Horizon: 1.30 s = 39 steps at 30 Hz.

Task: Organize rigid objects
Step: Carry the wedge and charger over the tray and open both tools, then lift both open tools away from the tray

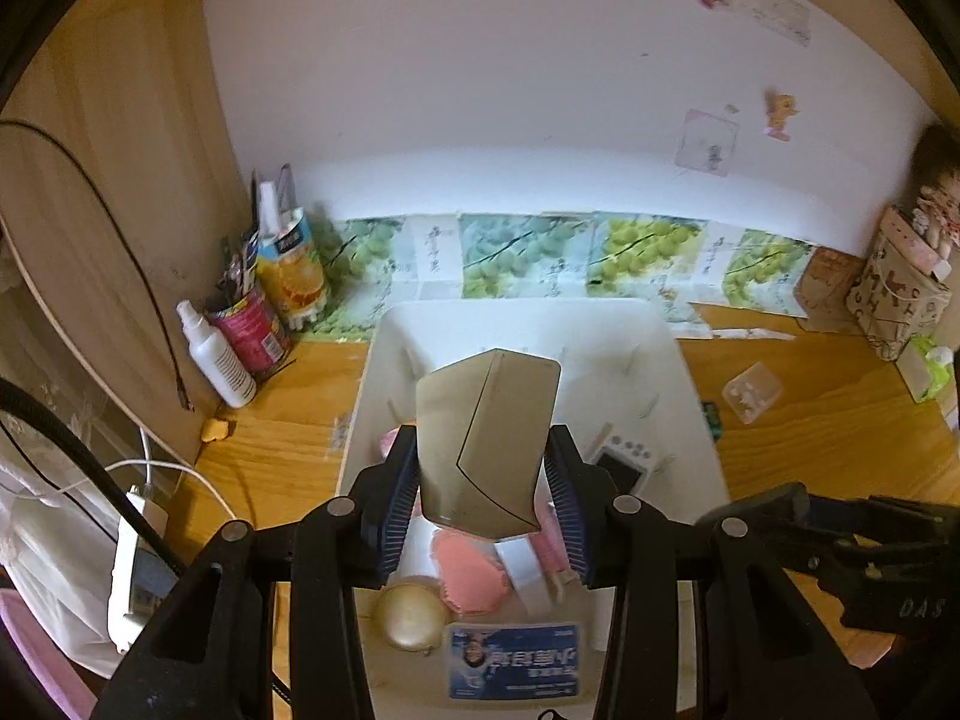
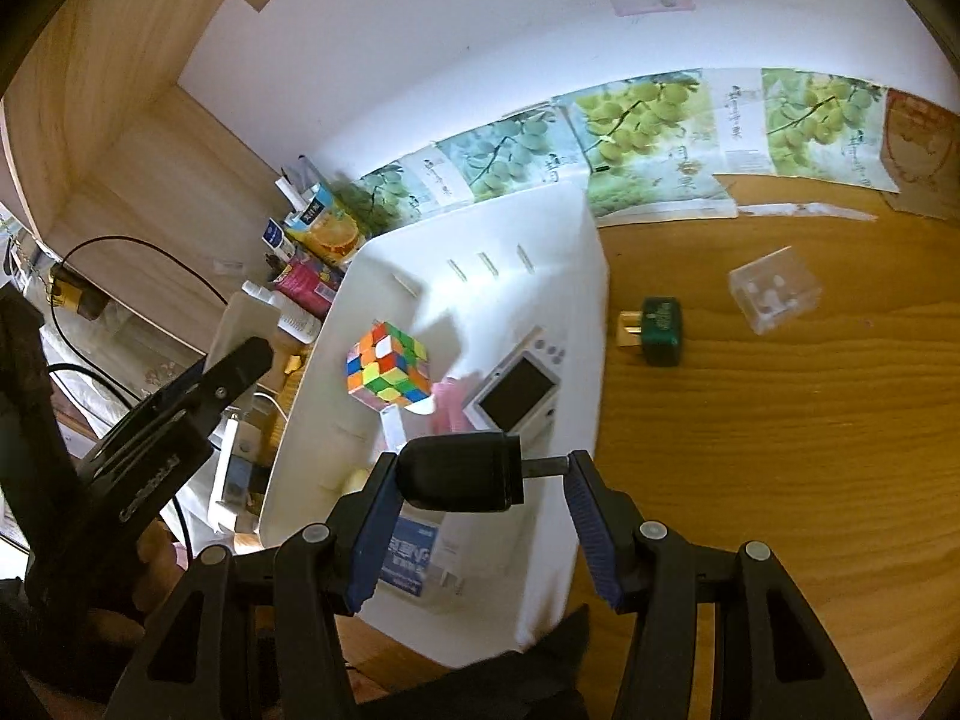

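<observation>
Metallic-gold, the flat case [image 1: 486,444] is clamped in the left tool [image 1: 486,498] above the white bin [image 1: 684,372], likely for dropping in; the right tool [image 2: 480,480] pinches a black plug-like piece [image 2: 459,471] over it; cube [image 2: 389,373], camera [image 2: 519,391] and pink puff [image 1: 471,579] crowd the bin; a green charger [image 2: 660,330] waits on the counter [image 2: 780,420].

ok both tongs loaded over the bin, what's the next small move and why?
Probably lower the left tongs and release the gold case into the white bin: it hangs directly above the bin's open middle, gripped on both sides. The right tongs hold a black plug over the bin as well.
</observation>
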Tool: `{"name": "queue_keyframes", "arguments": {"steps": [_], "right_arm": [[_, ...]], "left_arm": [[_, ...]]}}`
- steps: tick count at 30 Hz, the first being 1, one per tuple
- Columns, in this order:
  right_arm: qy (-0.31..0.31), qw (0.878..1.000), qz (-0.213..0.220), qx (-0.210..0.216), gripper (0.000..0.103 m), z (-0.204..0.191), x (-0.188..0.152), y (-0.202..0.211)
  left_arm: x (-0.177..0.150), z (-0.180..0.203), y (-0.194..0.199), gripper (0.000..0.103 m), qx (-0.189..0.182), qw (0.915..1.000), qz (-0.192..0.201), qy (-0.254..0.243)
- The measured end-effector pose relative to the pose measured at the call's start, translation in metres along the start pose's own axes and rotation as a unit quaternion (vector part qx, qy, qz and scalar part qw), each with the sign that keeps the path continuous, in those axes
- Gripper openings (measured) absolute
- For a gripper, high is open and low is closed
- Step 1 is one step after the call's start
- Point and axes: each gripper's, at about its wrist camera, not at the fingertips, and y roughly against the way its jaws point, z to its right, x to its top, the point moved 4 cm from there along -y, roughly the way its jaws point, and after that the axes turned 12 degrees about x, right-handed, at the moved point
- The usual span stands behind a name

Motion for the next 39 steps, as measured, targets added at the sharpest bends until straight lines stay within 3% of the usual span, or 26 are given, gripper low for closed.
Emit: {"name": "queue_keyframes", "arguments": {"steps": [8, 15, 17, 20, 21, 39], "right_arm": [[0.012, 1.0, -0.006, 0.005, 0.055, -0.014, -0.007, -0.022], [0.028, 1.0, -0.001, 0.009, 0.056, -0.021, -0.007, -0.03], [0.033, 0.999, 0.004, 0.013, 0.057, -0.023, -0.006, -0.029], [0.039, 0.999, 0.009, 0.014, 0.069, -0.026, -0.005, -0.025], [0.042, 0.999, 0.012, 0.015, 0.07, -0.027, -0.005, -0.023], [0.137, 0.988, 0.066, 0.028, 0.081, -0.047, -0.002, 0.038]], "left_arm": [[-0.012, -0.016, -0.023, 0.046, 0.01, 0.9984, -0.053, 0.018], [-0.018, -0.021, -0.022, 0.046, 0.018, 0.9974, -0.066, 0.024], [-0.018, -0.022, -0.021, 0.049, 0.02, 0.9973, -0.065, 0.027], [-0.018, -0.023, -0.013, 0.075, 0.024, 0.9976, -0.056, 0.034], [-0.017, -0.023, -0.011, 0.077, 0.024, 0.9977, -0.053, 0.035], [-0.015, 0.0, 0.042, 0.078, 0.02, 0.9962, -0.011, 0.084]]}}
